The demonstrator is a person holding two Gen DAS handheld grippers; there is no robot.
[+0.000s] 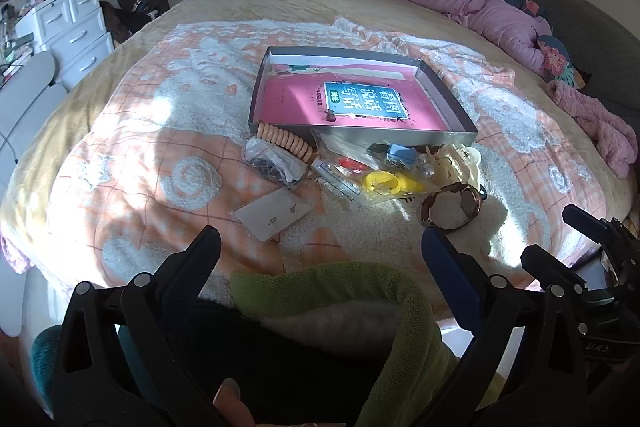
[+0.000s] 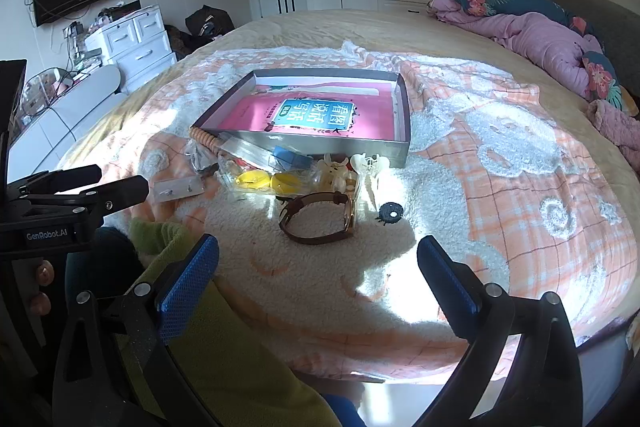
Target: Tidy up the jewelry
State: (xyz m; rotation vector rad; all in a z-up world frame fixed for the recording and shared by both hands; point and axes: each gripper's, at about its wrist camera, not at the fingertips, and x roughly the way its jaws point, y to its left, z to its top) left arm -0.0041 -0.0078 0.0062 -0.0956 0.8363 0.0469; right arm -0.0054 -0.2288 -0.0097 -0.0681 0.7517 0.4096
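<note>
The left tongs point(image 1: 320, 259) are wide open and hold nothing. They touch nothing on the bed point(image 1: 120, 115); they hang over the near edge, above a green fuzzy cloth point(image 1: 360, 287). The right tongs point(image 2: 318, 259) are wide open too, with nothing between the blue pads point(image 2: 188, 279). They hang over the near edge of the bed as well, and the left tongs show at the left side of the right view.

The jewelry sits in a little pile on the blanket, right against the near wall of a grey box point(image 1: 360, 135). The box lies near the middle of the bed, and a pink book point(image 1: 352, 103) lies flat inside it. A brown watch point(image 2: 320, 219) lies closest to the near edge. Its strap makes a closed loop and its long side runs left to right, with the round face at the right end. A small dark round piece point(image 2: 391, 213) lies just beside the watch on its right. A wooden bead bracelet point(image 1: 284, 141) leans on the box's near left corner, with part of it hidden behind the bags. A flat clear packet point(image 1: 272, 217) with tiny earrings lies on the left of the pile, its long side slanting up to the right.

The yellow pieces point(image 1: 392, 183) sit in clear bags, and what they are is hard to tell. The pale clips point(image 2: 352, 171) by the box are blurry. A dark bag point(image 1: 276, 163) hides what is in it.
</note>
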